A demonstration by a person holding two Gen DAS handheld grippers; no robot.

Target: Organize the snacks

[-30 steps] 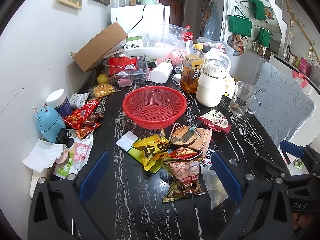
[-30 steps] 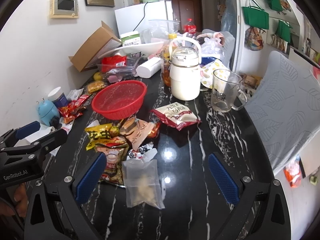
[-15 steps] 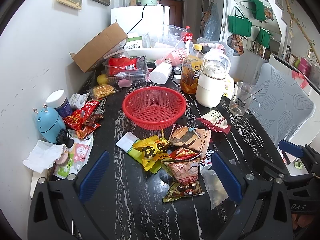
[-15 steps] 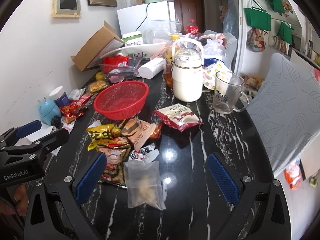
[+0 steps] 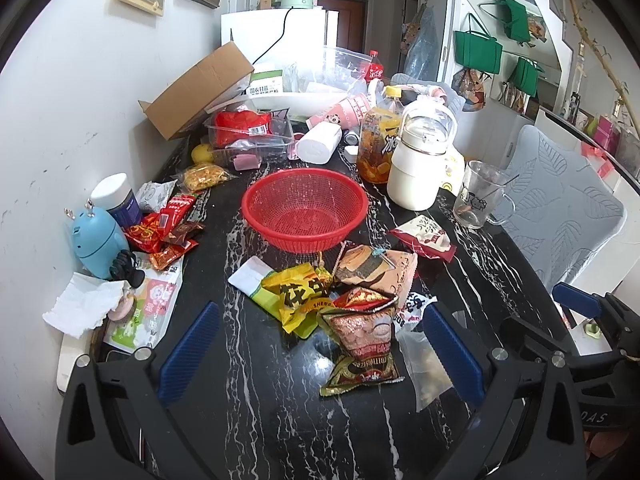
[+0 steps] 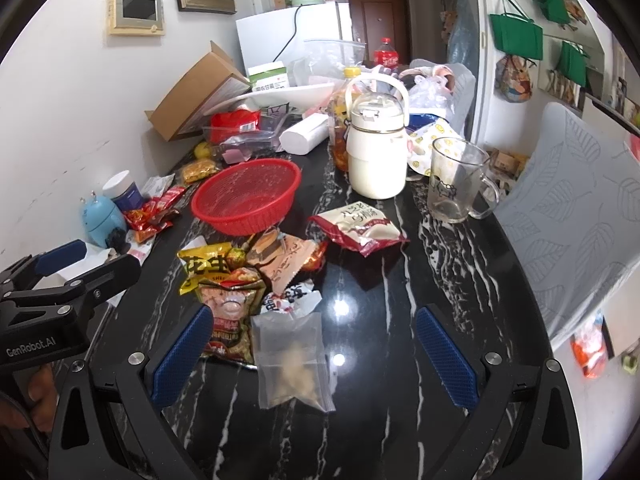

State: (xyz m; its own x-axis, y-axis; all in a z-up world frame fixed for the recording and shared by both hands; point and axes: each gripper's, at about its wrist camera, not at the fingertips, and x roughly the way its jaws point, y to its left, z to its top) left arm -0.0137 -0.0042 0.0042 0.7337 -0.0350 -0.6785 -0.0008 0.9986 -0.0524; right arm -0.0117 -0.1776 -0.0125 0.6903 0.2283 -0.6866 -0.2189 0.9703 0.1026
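An empty red mesh basket (image 5: 305, 210) (image 6: 246, 196) sits mid-table. In front of it lies a pile of snack packets: a yellow bag (image 5: 298, 294) (image 6: 204, 266), a tan packet (image 5: 376, 270) (image 6: 282, 258), a brown-red bag (image 5: 362, 338) (image 6: 230, 312) and a clear zip bag (image 6: 292, 364) (image 5: 424, 358). A red-white packet (image 5: 426, 238) (image 6: 360, 228) lies apart to the right. My left gripper (image 5: 320, 354) is open above the pile. My right gripper (image 6: 310, 358) is open, the clear bag between its fingers, held above it.
More red snack packets (image 5: 166, 228) lie by the wall with a blue gadget (image 5: 96, 242) and a jar (image 5: 116, 200). A white jug (image 5: 418, 168), a glass mug (image 5: 478, 200), a drink bottle (image 5: 380, 142), a cardboard box (image 5: 196, 90) and a clear tub (image 5: 250, 138) crowd the far end. A chair (image 5: 560, 208) stands right.
Both grippers have drifted slightly forward toward the pile; the right view has shifted a little. Nothing on the table has moved.
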